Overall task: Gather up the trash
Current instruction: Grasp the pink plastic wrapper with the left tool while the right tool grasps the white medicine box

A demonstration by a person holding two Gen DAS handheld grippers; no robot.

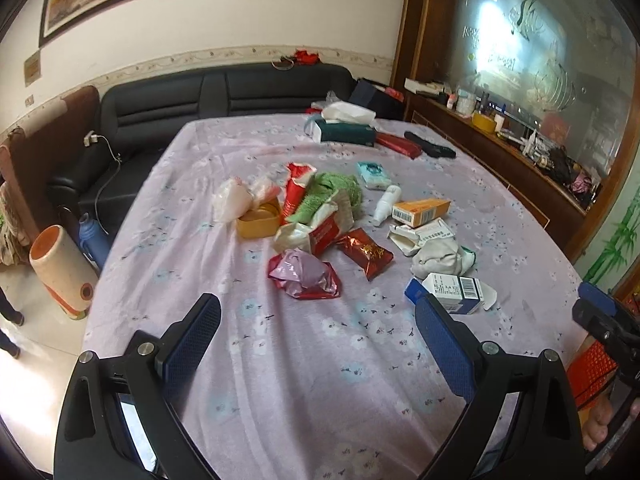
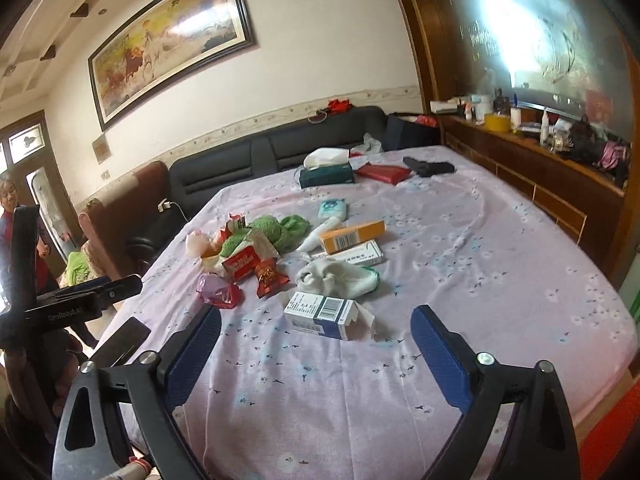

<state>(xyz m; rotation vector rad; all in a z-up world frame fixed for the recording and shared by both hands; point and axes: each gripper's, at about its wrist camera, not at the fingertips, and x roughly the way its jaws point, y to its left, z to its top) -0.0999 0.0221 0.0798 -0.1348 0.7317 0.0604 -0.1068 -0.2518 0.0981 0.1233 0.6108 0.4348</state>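
Trash lies in a heap mid-table on the lilac flowered cloth (image 1: 312,360): a crumpled pink-red wrapper (image 1: 306,276), a red foil packet (image 1: 366,254), a yellow tub (image 1: 258,220), a green cloth (image 1: 326,194), an orange box (image 1: 420,212), a white crumpled cloth (image 1: 438,258) and a blue-white box (image 1: 454,290). My left gripper (image 1: 318,318) is open and empty, short of the pink-red wrapper. My right gripper (image 2: 316,328) is open and empty, with the blue-white box (image 2: 322,314) lying between its fingertips' line, just ahead.
A tissue box (image 1: 344,130), a red packet (image 1: 398,145) and a black object (image 1: 430,145) lie at the table's far end. A black sofa (image 1: 224,92) runs behind it, a wooden sideboard (image 1: 520,168) along the right. A waste bin (image 1: 60,270) stands on the floor at left.
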